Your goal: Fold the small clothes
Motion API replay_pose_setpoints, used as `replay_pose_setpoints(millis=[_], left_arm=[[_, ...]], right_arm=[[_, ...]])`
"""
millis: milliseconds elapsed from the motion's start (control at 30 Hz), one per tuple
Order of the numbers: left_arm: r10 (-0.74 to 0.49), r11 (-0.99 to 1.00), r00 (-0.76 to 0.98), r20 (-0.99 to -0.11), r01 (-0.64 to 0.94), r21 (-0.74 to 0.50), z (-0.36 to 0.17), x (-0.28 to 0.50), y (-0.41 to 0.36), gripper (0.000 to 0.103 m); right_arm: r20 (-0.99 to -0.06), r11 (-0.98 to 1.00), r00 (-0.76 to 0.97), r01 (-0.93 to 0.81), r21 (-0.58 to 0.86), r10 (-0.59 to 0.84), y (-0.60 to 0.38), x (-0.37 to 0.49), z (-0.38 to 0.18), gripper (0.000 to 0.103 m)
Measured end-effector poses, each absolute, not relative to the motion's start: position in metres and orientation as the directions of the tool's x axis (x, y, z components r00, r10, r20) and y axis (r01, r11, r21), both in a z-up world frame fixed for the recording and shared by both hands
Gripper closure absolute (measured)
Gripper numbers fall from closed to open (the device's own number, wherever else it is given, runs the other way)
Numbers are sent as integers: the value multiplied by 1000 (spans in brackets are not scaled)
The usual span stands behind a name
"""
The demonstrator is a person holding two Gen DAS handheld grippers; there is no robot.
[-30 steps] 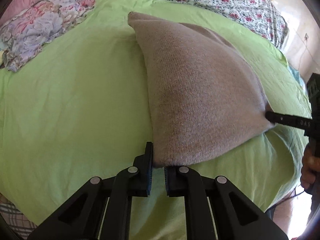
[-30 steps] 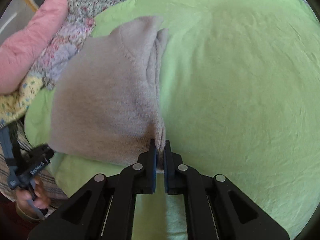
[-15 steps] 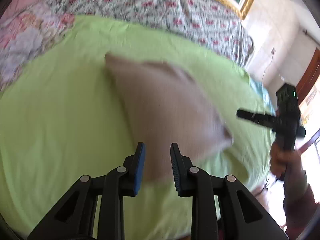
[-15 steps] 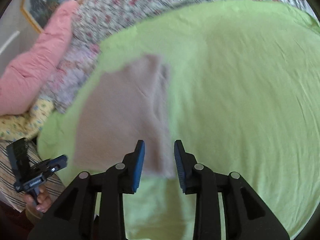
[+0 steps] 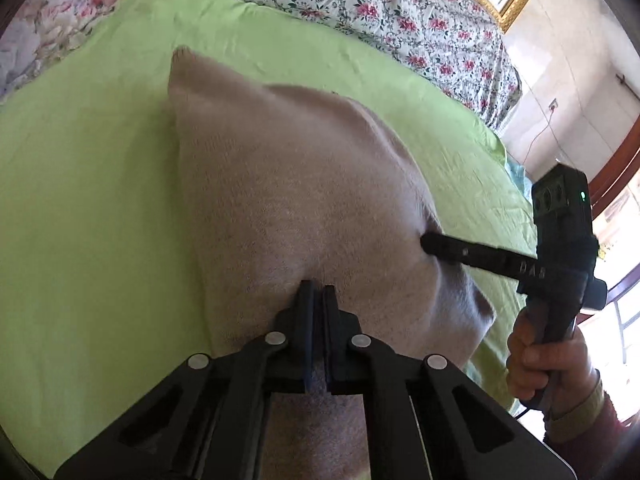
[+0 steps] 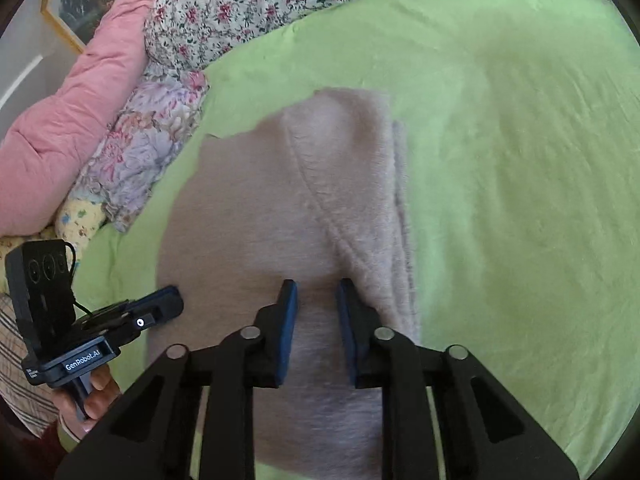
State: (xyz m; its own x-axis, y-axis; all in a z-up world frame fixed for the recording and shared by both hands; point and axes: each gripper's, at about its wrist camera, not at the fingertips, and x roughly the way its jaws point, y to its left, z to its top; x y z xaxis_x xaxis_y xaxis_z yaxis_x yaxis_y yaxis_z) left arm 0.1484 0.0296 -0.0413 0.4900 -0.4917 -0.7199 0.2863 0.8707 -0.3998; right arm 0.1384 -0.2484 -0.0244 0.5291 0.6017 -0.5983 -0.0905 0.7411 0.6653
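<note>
Item: beige knit garment (image 5: 288,200) lying on green bed sheet (image 5: 88,208), long axis running away from me; I'm pinching its near edge w/ left gripper (image 5: 316,300), right gripper (image 6: 316,300) hovering above it, fingers part-open.

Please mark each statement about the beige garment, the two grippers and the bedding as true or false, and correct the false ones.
1. The beige knit garment lies on a green sheet. True.
2. The left gripper has its fingers spread wide apart. False: they are closed together at the garment.
3. The right gripper is open over the garment. True.
4. A blue pillow lies beside the bed. False: the pillow is pink.
5. A floral cover lies beyond the green sheet. True.
</note>
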Motion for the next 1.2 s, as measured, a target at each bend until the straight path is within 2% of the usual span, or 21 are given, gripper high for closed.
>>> replay_pose_setpoints(millis=[167,367,433,533,633,800,900,967,1000,1200], left_arm=[[-477,879,525,-704,283,-385,-24,131,32,99],[-514,858,532,-673,331,-393,-12,73,47,96],[-505,863,513,-695,328,-385,-24,59,50,96],[-475,879,467,-746,296,-375,-52,61,49,97],[-498,867,479,-723,278,-413,-56,59,55,96],[-477,879,497,-725,271,-393,-44,49,56,92],[-470,883,519,-714,256,-394,-36,38,61,82],[-438,899,543,-717,245,-364,-29,32,62,62],[-407,913,562,-720,235,-333,-26,27,61,58],[-364,932,580,-729,221,-289,-22,0,66,53]], right_arm=[[-582,735,546,-97,671,603,-254,133,-18,83],[-585,776,575,-147,614,572,-254,79,3,80],[-602,789,567,-153,595,563,-252,61,-1,80],[-676,832,531,-109,544,511,-247,53,-25,79],[-648,805,547,-85,587,530,-251,51,-36,80],[-630,797,569,-74,600,528,-253,41,-21,76],[-616,797,592,-75,599,519,-253,25,-11,65],[-603,793,605,-79,604,520,-251,14,-4,59],[-599,792,608,-83,604,521,-248,12,-2,59],[-596,816,630,-108,568,498,-236,-19,9,51]])
